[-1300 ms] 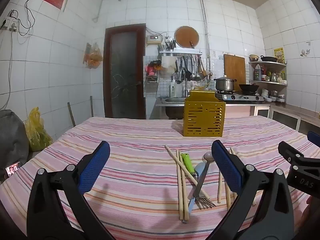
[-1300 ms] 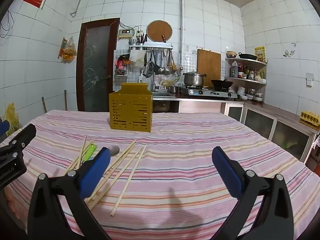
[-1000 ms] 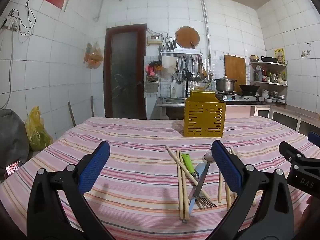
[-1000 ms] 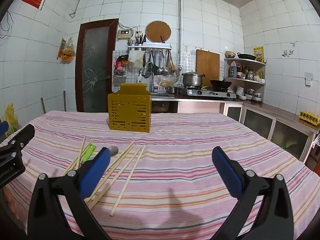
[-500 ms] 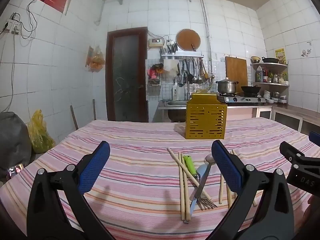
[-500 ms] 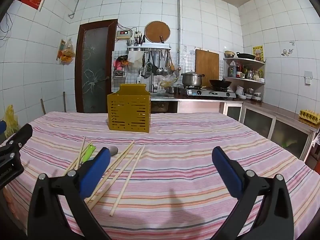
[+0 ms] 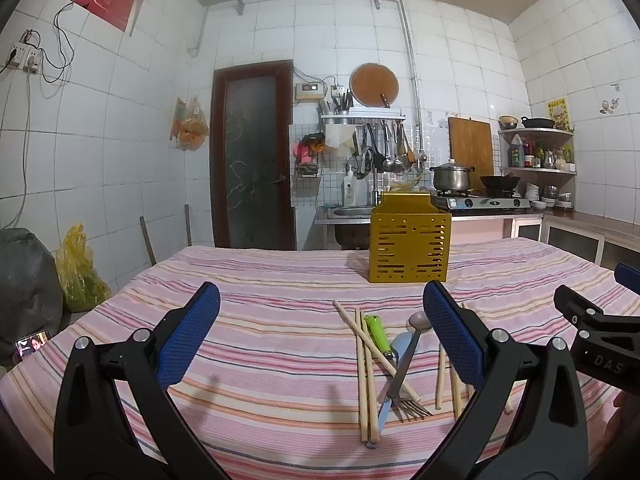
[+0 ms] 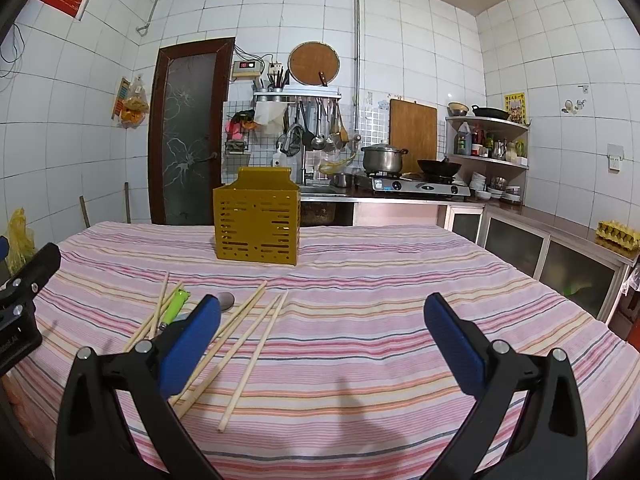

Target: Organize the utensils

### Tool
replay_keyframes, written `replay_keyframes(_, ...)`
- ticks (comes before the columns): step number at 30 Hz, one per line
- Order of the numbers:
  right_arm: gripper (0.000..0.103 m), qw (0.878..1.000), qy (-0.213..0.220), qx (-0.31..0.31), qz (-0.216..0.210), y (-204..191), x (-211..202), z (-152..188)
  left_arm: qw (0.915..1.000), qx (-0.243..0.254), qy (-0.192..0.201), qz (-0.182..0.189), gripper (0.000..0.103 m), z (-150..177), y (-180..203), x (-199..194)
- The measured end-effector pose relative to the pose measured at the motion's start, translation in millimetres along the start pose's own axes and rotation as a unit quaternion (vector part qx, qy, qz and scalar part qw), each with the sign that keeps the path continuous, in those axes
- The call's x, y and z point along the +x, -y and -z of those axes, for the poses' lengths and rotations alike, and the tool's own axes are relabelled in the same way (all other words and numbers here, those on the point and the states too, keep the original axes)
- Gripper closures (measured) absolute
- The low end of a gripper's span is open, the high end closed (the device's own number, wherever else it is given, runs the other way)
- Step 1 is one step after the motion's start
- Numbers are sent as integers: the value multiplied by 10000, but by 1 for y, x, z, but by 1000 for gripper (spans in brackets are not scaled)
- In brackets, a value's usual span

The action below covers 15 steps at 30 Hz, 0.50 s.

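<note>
A yellow slotted utensil holder (image 7: 410,250) (image 8: 257,226) stands upright on the striped tablecloth, far from both grippers. Loose utensils lie in front of it: wooden chopsticks (image 7: 365,364) (image 8: 240,340), a green-handled tool (image 7: 378,334) (image 8: 175,305), a metal spoon (image 7: 412,342) and a fork (image 7: 412,405) crossed over a pale blue utensil. My left gripper (image 7: 320,336) hangs open above the cloth, left of the pile. My right gripper (image 8: 322,340) is open too, with its left finger over the chopsticks, holding nothing.
The table (image 8: 380,280) is covered by a pink striped cloth. Behind it run a sink counter, a stove with a pot (image 8: 382,158) and a wok, and corner shelves. A yellow bag (image 7: 80,272) sits on the floor at the left.
Both views have tilted up slightly, so the holder and utensils sit a little lower in the frame. Nothing on the table has moved and both grippers stay open.
</note>
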State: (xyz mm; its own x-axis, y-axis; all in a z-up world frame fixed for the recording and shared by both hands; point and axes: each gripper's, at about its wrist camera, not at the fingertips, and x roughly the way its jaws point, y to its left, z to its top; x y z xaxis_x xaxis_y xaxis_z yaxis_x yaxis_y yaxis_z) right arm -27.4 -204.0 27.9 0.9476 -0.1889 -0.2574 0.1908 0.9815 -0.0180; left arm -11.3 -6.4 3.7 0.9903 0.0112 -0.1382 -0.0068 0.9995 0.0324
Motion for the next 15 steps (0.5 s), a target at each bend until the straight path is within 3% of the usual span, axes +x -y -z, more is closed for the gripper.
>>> replay_keyframes(15,4,10000,-12,-1,2,0,0,-1,10000,-1,7,-1,5,1,1,0)
